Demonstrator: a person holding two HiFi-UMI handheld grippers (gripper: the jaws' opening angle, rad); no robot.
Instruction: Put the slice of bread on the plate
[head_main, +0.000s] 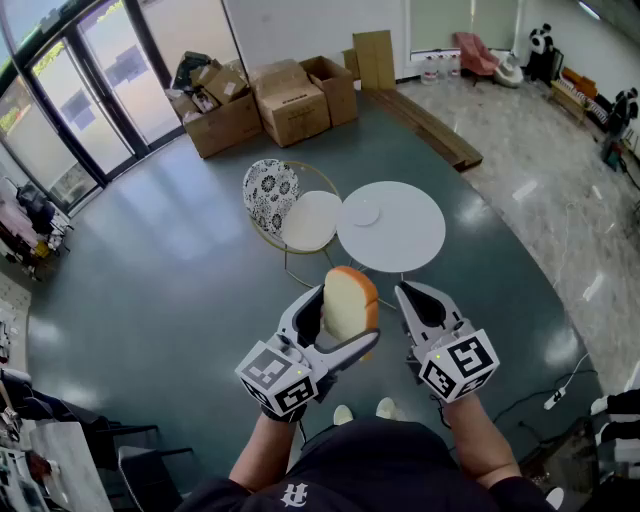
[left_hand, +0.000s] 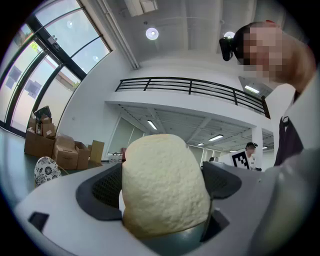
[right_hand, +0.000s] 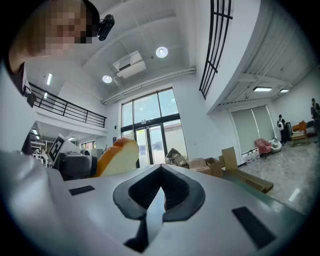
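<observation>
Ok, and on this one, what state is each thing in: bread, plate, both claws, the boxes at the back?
slice of bread: gripped, held in the air short of the round table.
left claw: shut on the slice of bread.
right claw: shut, empty.
plate: on the round table, nothing on it.
cardboard boxes: on the floor, some with open flaps.

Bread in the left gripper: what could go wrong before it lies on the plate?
1. The bread stands upright in the jaws of the left gripper, over the floor and short of the table; a loosened grip would likely drop it there.
2. The plate looks small and lies near the table's left edge, by the chair; a release off centre may leave the bread partly on the table.
</observation>
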